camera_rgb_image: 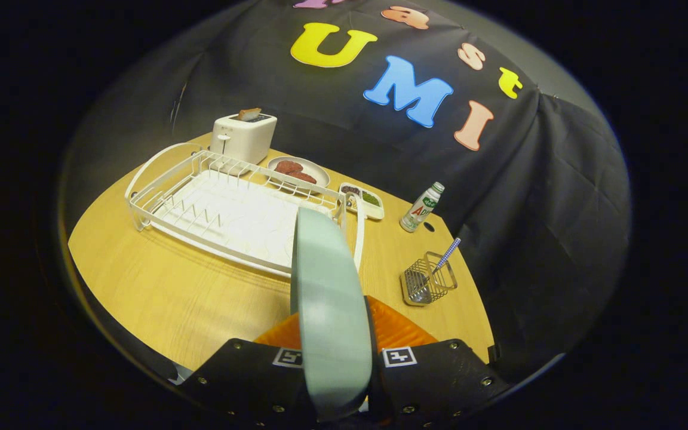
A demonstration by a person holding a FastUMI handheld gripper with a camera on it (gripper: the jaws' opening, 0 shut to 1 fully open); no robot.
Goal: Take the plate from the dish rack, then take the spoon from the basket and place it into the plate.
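Tool (337,358) fingers clamp the upright plate (327,298).

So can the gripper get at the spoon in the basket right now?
Probably not yet: the gripper is shut on the plate, so its fingers are occupied. The path to the spoon in the basket looks unobstructed.

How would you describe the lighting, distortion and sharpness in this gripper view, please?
In the gripper view, the fisheye lens bends the table edge and dish rack into curves. Light falls brightest on the table, and the scene dims toward the booth wall. The plate, held edge-on between the fingers of the gripper, carries a soft sheen and looks slightly blurred up close. The basket and spoon stay fairly sharp.
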